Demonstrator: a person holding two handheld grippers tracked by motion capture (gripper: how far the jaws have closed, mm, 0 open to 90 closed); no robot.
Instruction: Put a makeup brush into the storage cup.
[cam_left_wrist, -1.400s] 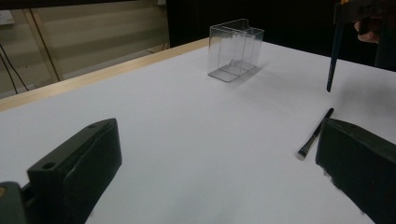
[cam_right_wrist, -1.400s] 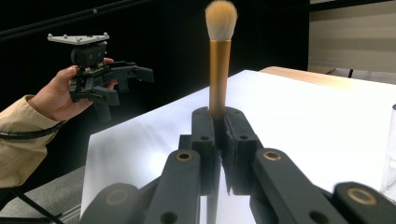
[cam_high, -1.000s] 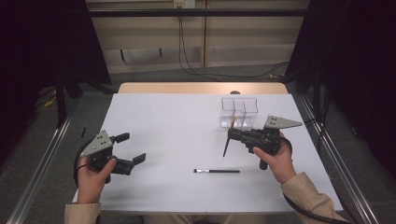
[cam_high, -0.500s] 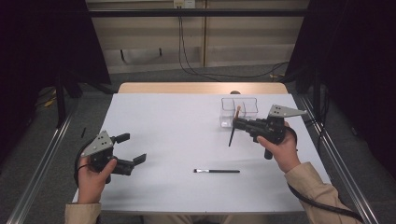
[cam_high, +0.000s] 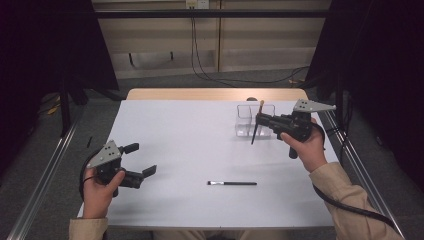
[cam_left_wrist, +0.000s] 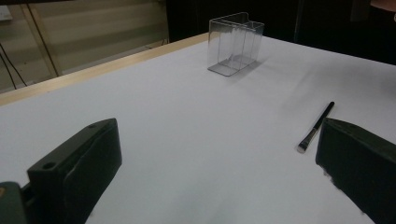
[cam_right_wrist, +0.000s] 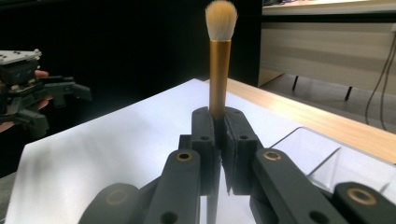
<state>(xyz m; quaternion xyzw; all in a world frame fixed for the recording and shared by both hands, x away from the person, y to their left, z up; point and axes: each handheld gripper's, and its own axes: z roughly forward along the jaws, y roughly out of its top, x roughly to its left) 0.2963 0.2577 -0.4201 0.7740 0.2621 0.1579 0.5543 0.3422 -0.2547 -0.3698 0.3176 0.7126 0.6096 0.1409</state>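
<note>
Gold-handled brush (cam_right_wrist: 218, 70) stands upright, clamped in the right gripper (cam_high: 261, 121), at 3 o'clock of the clear organizer (cam_high: 245, 120), probably just above it. Left gripper (cam_high: 142, 160) rests with jaws wide apart, holding nothing; the black brush (cam_high: 232, 183) lies at its 3 o'clock.

Right claw (cam_high: 259, 120) clamped, left claw (cam_high: 141, 159) agape.

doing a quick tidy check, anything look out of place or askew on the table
One thing: a thin black brush lies flat on the white table, apart from the clear holder. The right gripper holds a gold-handled brush upright beside that holder. Nothing spilled or damaged.
</note>
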